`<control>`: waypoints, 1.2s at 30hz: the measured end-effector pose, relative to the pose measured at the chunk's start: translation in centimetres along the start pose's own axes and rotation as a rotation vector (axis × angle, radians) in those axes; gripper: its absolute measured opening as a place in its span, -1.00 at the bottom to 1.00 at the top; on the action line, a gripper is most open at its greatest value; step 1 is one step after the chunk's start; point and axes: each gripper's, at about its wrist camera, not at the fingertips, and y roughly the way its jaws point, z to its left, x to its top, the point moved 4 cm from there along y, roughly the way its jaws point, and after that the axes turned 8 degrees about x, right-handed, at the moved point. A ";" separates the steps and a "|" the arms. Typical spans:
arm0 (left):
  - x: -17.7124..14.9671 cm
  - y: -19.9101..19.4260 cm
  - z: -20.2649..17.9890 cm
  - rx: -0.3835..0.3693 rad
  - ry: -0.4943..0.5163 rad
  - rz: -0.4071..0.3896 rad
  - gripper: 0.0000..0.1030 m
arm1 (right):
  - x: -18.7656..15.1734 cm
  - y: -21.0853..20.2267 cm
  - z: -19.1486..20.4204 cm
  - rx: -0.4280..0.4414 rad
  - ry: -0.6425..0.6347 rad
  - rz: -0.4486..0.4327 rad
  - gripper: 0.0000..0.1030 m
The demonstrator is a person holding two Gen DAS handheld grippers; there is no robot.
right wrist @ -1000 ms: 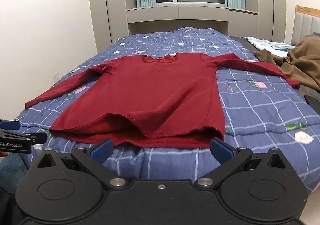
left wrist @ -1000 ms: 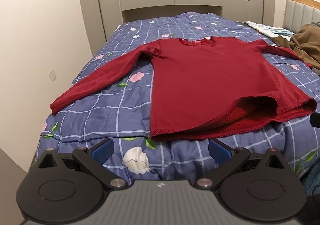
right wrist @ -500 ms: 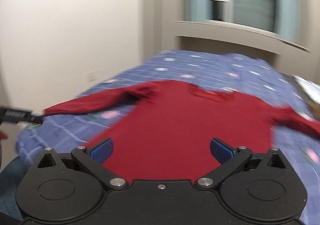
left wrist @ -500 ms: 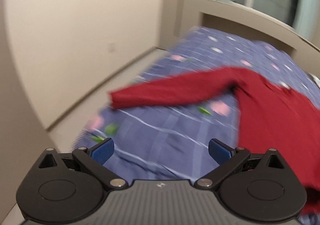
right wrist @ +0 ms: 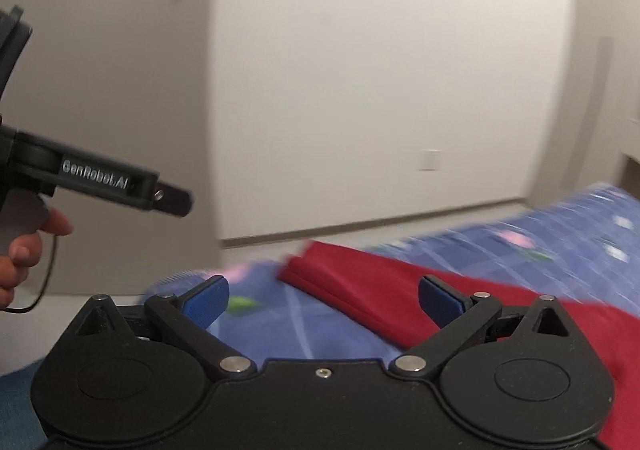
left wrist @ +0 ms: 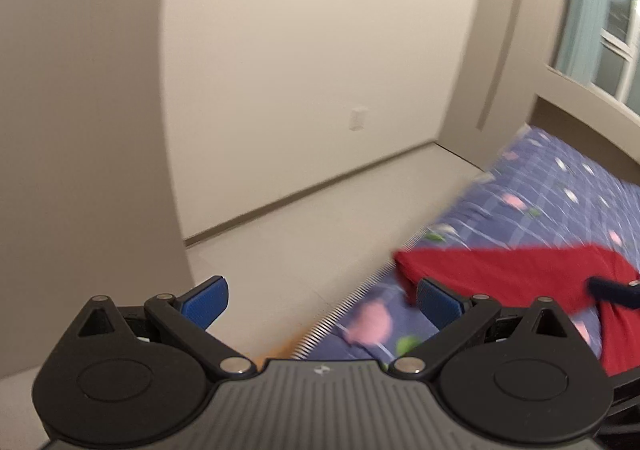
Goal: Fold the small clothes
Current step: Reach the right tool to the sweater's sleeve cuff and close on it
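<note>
Both the left gripper [left wrist: 322, 302] and the right gripper [right wrist: 323, 300] are held with jaws wide apart, nothing between them. The red sweater [right wrist: 400, 290] is spread on the blue floral quilt [right wrist: 580, 246], its sleeve end lying just ahead of the right gripper and ahead-right of the left gripper's right finger.

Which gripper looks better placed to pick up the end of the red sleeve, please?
Probably the right gripper: its open jaws frame the sleeve end on the bed. The left gripper mostly faces the floor.
</note>
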 end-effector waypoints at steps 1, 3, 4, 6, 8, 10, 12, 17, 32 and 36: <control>0.3 0.3 0.6 0.012 -0.019 -0.003 0.99 | 0.6 1.2 0.2 0.043 -0.011 0.001 0.96; 1.0 1.1 2.1 0.039 -0.060 -0.007 0.99 | 1.1 2.5 0.4 0.156 -0.005 0.011 0.99; 1.2 1.5 2.7 0.048 -0.074 -0.006 0.99 | 1.2 2.8 0.5 0.205 0.005 0.016 0.99; 1.5 2.0 4.0 0.057 -0.098 -0.006 0.99 | 1.5 3.4 0.6 0.289 0.034 0.021 0.99; 1.5 2.7 4.9 0.065 -0.108 -0.008 0.99 | 1.0 3.2 0.4 0.359 0.086 0.030 0.99; 1.4 3.5 5.6 0.070 -0.114 -0.001 0.99 | 0.6 3.7 -0.7 0.459 0.187 0.058 0.99; 1.0 4.4 5.8 0.072 -0.122 0.018 0.99 | -0.3 3.8 -2.0 0.517 0.250 0.093 0.99; 0.2 5.4 6.4 0.056 -0.136 0.045 0.99 | -1.2 4.0 -6.4 0.393 0.319 0.131 0.99; -0.7 5.6 6.7 0.071 -0.160 0.070 0.99 | 2.0 9.5 2.9 0.037 -0.118 0.257 -0.36; -0.4 5.4 6.7 0.078 -0.169 0.066 0.99 | 3.1 8.0 0.6 0.009 -0.041 0.213 -0.75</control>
